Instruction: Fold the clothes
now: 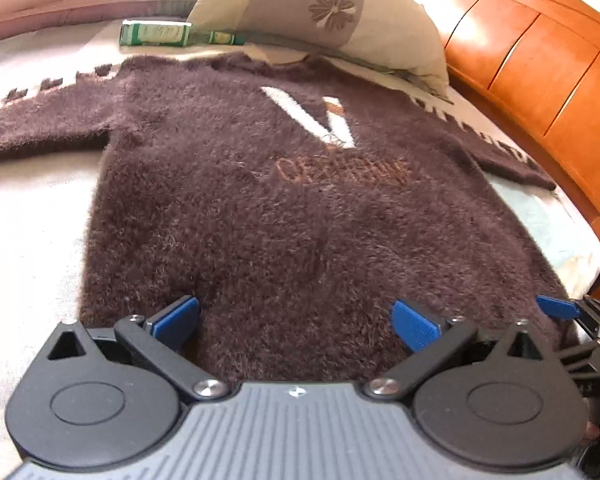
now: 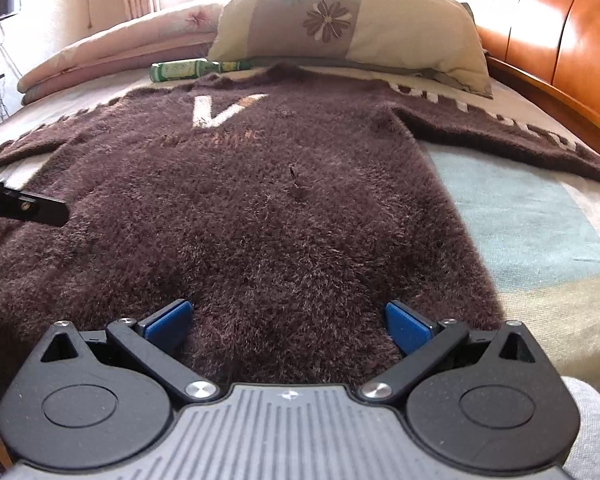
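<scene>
A fuzzy dark brown sweater [image 1: 260, 200] [image 2: 260, 208] with a white V and orange lettering lies flat on the bed, both sleeves spread out sideways. My left gripper [image 1: 296, 322] hovers open over the sweater's near hem, left of centre, with only fabric below its blue pads. My right gripper [image 2: 288, 322] is also open over the hem further right. Each view catches part of the other tool: the right gripper's blue finger [image 1: 558, 307] at the edge of the left wrist view, and the left tool's black finger [image 2: 24, 208] in the right wrist view.
A floral pillow [image 1: 324, 12] [image 2: 340, 24] lies beyond the collar, with a green bottle [image 1: 156, 34] [image 2: 180, 69] on its side next to it. An orange wooden headboard [image 1: 540, 60] [image 2: 560, 32] runs along the right. Folded pink quilts [image 2: 120, 56] lie at the back left.
</scene>
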